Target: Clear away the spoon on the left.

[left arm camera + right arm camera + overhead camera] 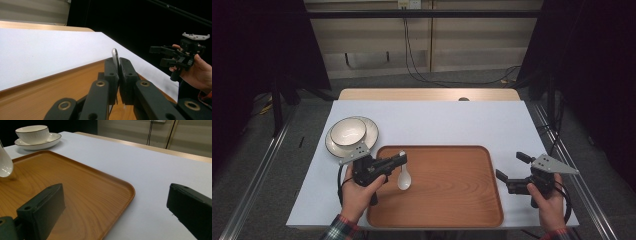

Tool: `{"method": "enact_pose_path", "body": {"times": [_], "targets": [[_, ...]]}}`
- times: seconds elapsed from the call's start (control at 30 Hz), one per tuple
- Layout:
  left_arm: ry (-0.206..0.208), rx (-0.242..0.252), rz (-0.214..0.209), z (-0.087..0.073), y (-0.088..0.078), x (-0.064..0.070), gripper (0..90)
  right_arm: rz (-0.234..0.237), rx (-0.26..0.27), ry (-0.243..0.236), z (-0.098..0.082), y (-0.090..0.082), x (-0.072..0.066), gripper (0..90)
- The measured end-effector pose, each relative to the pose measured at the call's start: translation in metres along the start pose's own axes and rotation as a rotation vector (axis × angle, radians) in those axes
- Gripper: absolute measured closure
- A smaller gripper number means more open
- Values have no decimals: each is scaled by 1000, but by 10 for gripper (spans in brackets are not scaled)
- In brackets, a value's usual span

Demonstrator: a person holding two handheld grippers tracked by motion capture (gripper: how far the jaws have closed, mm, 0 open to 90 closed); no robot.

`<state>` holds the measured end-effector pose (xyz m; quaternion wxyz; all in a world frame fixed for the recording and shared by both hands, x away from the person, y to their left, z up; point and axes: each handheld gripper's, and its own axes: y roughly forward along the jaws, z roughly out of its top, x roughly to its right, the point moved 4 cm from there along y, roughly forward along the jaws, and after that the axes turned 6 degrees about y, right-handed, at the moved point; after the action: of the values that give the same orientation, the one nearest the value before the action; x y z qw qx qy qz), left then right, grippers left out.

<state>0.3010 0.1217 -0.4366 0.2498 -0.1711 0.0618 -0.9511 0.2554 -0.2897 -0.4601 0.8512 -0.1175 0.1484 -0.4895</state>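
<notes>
Left gripper (399, 159) clamped on the handle of a white ceramic spoon (404, 179). In the left gripper view the handle's end (115, 55) sticks up between the two black pads, which press on it from both sides. From the high view the spoon's bowl hangs down over the left part of the wooden tray (462, 210); whether the bowl touches the tray's floor or sits just above it, cannot tell. In the right gripper view the spoon's bowl (5, 165) shows at the left edge, seemingly just over the wood.

Right gripper (511, 169) apart, nothing between its jaws. It rests in the person's right hand (546, 197) over the white table cover (437, 120), just off the tray's right rim.

White bowl (348, 132) sits in a white plate (371, 135) on the cover, beyond the tray's far left corner, close to the left gripper.

Judgement: the step in hand is moving the spoon, either onto the tray or off it toward the bowl. Direction not readable from this moment.

Next move, if placing on the tray: lower until the spoon lies flat, then open the jaws. If heading to the bowl: lift clear of the tray rim, swing left and away, and keep the grip firm since a glazed handle looks slippery.
</notes>
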Motion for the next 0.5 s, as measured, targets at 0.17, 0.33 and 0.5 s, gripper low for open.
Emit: {"method": "enact_pose_path", "body": {"times": [0.17,0.33,0.5], "targets": [[-4,7,-18,-2,0,3,855,2,-1,-2,0,0,0,11],[-12,6,-27,-3,1,6,855,1,0,-2,0,0,0,11],[-15,3,-35,-5,1,7,855,1,-2,-2,0,0,-1,11]]}}
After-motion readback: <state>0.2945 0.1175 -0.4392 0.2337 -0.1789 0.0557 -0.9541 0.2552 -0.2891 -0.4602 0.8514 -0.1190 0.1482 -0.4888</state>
